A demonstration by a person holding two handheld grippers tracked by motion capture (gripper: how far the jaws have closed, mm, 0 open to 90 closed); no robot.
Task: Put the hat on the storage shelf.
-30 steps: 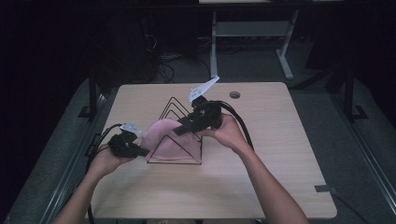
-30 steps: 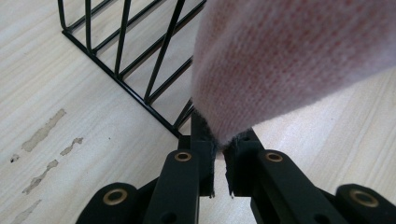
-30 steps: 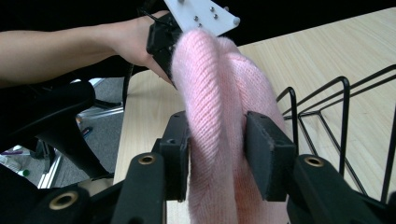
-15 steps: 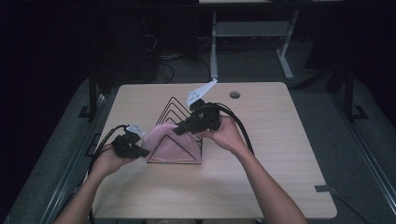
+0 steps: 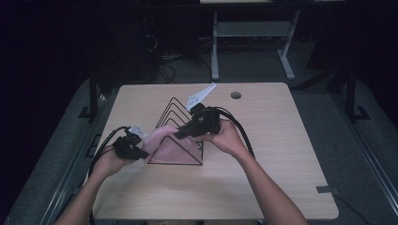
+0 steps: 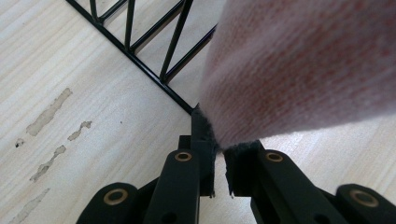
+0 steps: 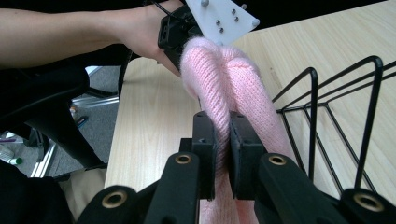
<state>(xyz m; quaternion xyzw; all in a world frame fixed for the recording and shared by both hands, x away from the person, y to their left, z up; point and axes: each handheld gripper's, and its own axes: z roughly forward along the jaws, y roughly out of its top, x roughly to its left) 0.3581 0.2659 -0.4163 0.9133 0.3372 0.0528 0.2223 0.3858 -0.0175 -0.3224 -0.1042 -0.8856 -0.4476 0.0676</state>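
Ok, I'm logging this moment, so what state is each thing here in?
Pink knit cloth: draped over the rack, pinched at both ends.
Wire rack: upright on the table, its front part under the cloth.
Left gripper: shut on a cloth edge.
Right gripper: its jaws have just closed on a cloth fold.

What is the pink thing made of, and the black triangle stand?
The pink cloth looks like soft knitted yarn, maybe wool: ribbed stitches and fuzz show. The stand looks like thin metal wire painted glossy black, since its rods are slim, stiff and shiny. The table looks like pale wood, perhaps laminate.
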